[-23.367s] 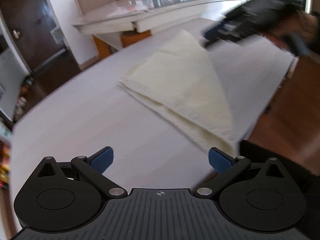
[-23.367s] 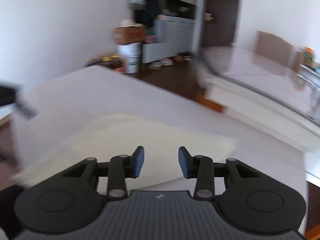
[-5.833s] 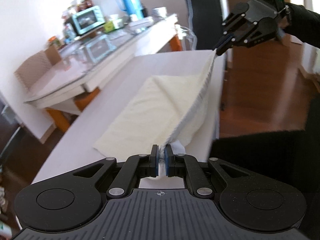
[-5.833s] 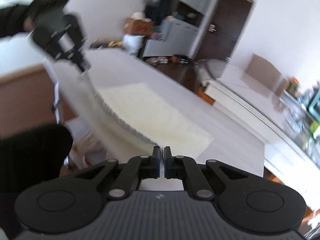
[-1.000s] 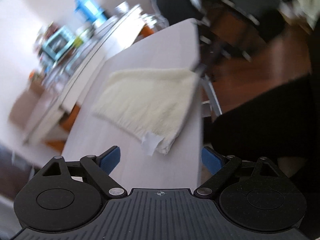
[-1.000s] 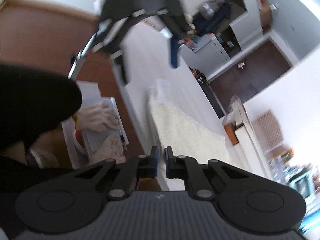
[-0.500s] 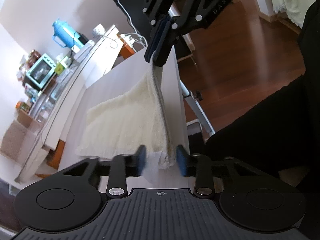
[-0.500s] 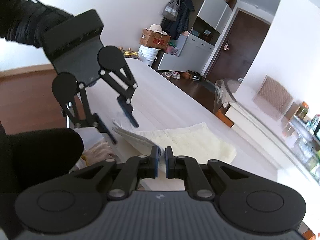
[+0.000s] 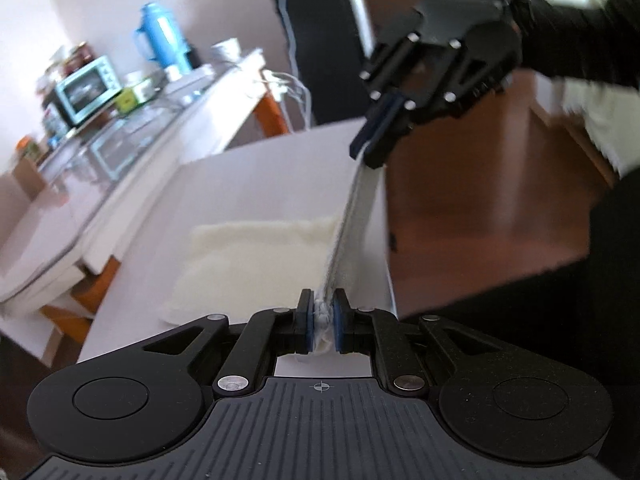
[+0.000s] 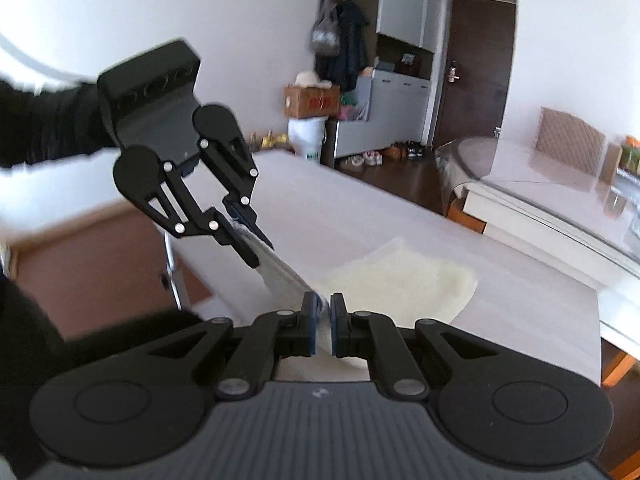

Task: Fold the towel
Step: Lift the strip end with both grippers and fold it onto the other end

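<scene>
Towel (image 9: 256,256): one, cream; far part laid on the white table (image 9: 256,168), near edge lifted taut.
Left gripper (image 9: 320,322): one, fingers clamped on a towel corner.
Right gripper (image 10: 323,322): one, fingers pinched narrow on the opposite corner.
Obscured: gripped corners are hidden between the pads; the background is blurred.

I see a cream towel (image 9: 256,256) on a white table (image 9: 256,176), black grippers with blue pads (image 9: 337,326)

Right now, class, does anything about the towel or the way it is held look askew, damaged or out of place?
Nothing stands out. The left gripper and right gripper each pinch one end of the towel edge, stretched taut between them above the table, while the rest lies flat without visible tears.
</scene>
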`<state>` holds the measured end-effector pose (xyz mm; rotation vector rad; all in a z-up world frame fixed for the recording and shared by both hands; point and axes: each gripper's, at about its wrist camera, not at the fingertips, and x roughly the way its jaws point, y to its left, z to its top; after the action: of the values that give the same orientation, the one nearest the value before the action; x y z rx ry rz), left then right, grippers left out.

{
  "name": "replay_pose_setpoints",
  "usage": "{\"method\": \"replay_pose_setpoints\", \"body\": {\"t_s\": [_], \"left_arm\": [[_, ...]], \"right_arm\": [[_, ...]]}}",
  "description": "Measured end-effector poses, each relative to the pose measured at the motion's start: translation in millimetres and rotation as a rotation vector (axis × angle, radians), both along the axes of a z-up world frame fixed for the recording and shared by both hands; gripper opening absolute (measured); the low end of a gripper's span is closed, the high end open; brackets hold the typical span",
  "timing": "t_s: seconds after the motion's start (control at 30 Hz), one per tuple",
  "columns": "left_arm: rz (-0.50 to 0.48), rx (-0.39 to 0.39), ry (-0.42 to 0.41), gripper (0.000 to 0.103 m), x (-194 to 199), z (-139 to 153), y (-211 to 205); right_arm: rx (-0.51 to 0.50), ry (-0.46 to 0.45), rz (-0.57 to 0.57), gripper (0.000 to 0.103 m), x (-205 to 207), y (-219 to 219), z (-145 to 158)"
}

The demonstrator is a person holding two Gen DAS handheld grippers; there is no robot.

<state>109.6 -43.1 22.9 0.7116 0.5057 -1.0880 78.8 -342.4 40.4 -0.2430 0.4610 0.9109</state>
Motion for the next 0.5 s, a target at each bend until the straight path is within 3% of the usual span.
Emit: {"method": "replay_pose_setpoints", "body": {"t_s": [0.23, 0.37, 0.5], "left_arm": [[0.148, -0.022, 0.069, 0.011, 70, 12, -12], [0.252, -0.036, 0.110, 0.013, 120, 9, -16], [0.298, -0.025, 0.140, 0.013, 150, -4, -19]], "right_arm": [[0.101, 0.113, -0.056, 0.008, 82, -9, 13], [0.116, 0.178, -0.101, 0.008, 131, -8, 6], [0.107, 0.222, -0.138, 0.008, 167, -7, -10]]}}
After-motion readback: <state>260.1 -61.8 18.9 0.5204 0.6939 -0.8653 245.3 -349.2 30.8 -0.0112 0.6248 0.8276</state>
